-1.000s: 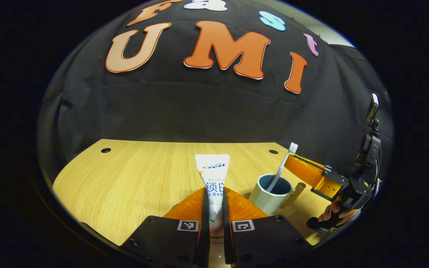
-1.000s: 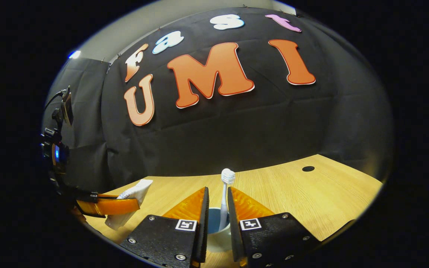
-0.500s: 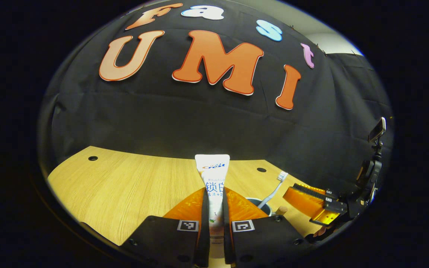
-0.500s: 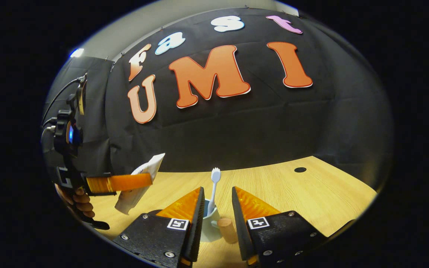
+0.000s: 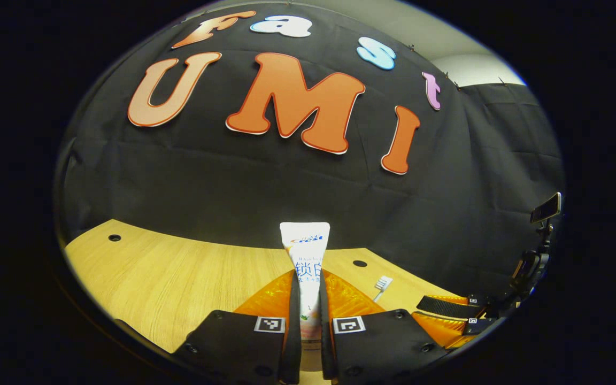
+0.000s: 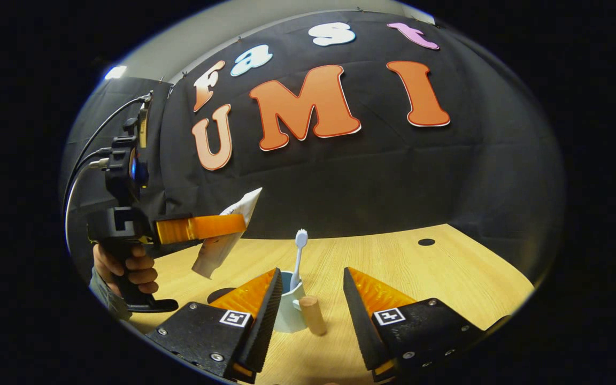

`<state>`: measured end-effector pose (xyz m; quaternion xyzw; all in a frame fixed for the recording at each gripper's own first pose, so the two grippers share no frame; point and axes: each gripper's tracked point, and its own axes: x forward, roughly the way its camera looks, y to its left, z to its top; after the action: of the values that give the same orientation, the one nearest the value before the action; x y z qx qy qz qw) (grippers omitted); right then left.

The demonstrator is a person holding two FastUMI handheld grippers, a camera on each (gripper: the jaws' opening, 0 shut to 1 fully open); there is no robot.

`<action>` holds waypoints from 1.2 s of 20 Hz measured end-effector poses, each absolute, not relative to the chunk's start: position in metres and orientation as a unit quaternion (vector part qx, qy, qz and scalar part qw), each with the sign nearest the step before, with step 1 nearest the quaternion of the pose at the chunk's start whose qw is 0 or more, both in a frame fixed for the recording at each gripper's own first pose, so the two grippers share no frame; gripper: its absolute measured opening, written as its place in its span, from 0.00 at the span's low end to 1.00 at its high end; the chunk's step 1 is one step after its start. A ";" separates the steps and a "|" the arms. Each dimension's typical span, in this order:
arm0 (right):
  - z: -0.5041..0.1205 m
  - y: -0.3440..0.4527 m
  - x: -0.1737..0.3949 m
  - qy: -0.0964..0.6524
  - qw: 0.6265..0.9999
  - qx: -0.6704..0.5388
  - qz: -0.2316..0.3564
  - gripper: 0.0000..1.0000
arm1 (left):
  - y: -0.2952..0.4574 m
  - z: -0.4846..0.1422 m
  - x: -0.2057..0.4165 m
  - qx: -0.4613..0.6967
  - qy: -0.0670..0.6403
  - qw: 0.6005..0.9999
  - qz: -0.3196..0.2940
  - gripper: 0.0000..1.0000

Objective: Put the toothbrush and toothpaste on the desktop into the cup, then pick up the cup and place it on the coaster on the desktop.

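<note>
A: What is in the cup?

B: In the right gripper view the toothbrush stands in it, bristles up, leaning a little. The cup is on the surface, and its wooden handle points toward the camera. The cup's left side is hidden behind a finger of the right tool.

A: And the toothpaste?

B: It is not in the cup. In the left gripper view the left tool has both fingers pressed on the tube, and the flat end points up. The lower end is hidden between the fingers. In the right gripper view this tool is at the left, in a hand, above the surface. The tube is tilted there, to the left of the cup and higher than it.

A: The right tool?

B: Its fingers are wide apart and hold nothing. The cup and handle show in the gap between them.

A: The coaster?

B: A dark round patch lies just left of the cup, half covered by the finger. I cannot tell if it is the coaster. In the left gripper view only the bristles of the toothbrush show; the cup is hidden.
</note>
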<state>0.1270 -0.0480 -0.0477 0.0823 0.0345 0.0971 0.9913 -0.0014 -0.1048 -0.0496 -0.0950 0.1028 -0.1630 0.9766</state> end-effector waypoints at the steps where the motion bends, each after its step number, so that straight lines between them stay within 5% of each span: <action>1: -0.048 -0.051 0.125 0.033 0.991 0.082 0.097 0.71 | -0.109 -0.050 0.001 -0.099 0.100 0.976 -0.166 0.18; 24: -0.069 -0.068 0.115 0.051 0.989 0.079 0.112 0.73 | -0.155 -0.091 0.035 -0.135 0.065 0.971 -0.187 0.19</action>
<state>0.1150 -0.0680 -0.0693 0.0792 0.0514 0.1119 0.9892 0.0345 -0.1554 -0.0906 -0.1355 0.0652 -0.1869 0.9708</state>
